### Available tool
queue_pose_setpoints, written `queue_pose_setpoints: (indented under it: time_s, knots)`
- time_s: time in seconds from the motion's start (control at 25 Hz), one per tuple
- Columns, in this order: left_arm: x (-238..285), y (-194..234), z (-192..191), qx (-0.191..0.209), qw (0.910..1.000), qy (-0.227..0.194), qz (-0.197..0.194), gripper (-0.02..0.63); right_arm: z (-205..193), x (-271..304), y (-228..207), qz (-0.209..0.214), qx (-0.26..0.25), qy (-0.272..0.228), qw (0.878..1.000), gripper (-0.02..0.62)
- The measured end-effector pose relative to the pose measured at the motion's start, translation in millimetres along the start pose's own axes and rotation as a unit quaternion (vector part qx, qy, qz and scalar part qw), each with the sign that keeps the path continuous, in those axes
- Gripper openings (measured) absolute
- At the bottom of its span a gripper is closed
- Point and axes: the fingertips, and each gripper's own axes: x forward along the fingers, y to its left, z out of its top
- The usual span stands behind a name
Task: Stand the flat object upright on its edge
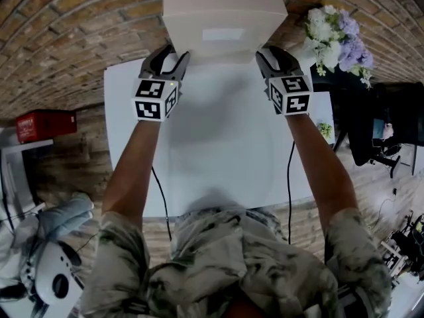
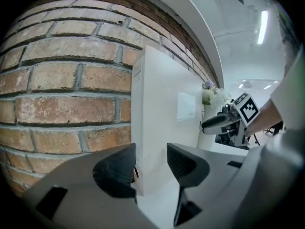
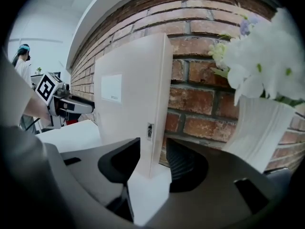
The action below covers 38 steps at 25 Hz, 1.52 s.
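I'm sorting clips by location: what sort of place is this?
Probably an office or lab room: a white table against a brick wall, flowers beside it, and strip lights on a white ceiling.

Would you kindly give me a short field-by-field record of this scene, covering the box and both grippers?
object: white flat box
pose: upright on its edge
support: white table
behind it: brick wall
left gripper: jaws apart, one side edge of the box between them
right gripper: jaws apart, the other side edge between them
nearby: flowers to the right
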Motion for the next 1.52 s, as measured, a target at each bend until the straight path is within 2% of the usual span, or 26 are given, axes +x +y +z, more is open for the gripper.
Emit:
queue_pose_setpoints:
  time_s: [0.32,0.6,0.88,1.12,1.32,1.52]
  knots:
    - [-47,-20,-4,-0.021,0.9996,-0.006,0.019,0.198,-15,-47,18,0.015,0.002,0.005,1.000,0.167]
    - [-97,-64,-13,-0.033,0.9992,0.007,0.020,0.198,-25,-102,49,0.041,0.013,-0.005,0.999,0.131]
    - [-153,-146,-22,-0.049,0.9987,0.011,-0.007,0.194,-43,-181,96,0.076,0.012,-0.015,0.997,0.069]
    - [-216,-227,-27,-0.071,0.9970,0.000,-0.031,0.117,-67,-264,130,0.093,0.015,-0.018,0.995,0.035]
    - [-268,-292,-42,-0.104,0.9932,0.014,-0.051,0.055,-89,-342,154,0.107,0.031,-0.021,0.994,0.021]
    - [-321,-363,-63,-0.102,0.9907,0.046,-0.077,0.029,-117,-420,181,0.129,0.055,-0.010,0.990,0.021]
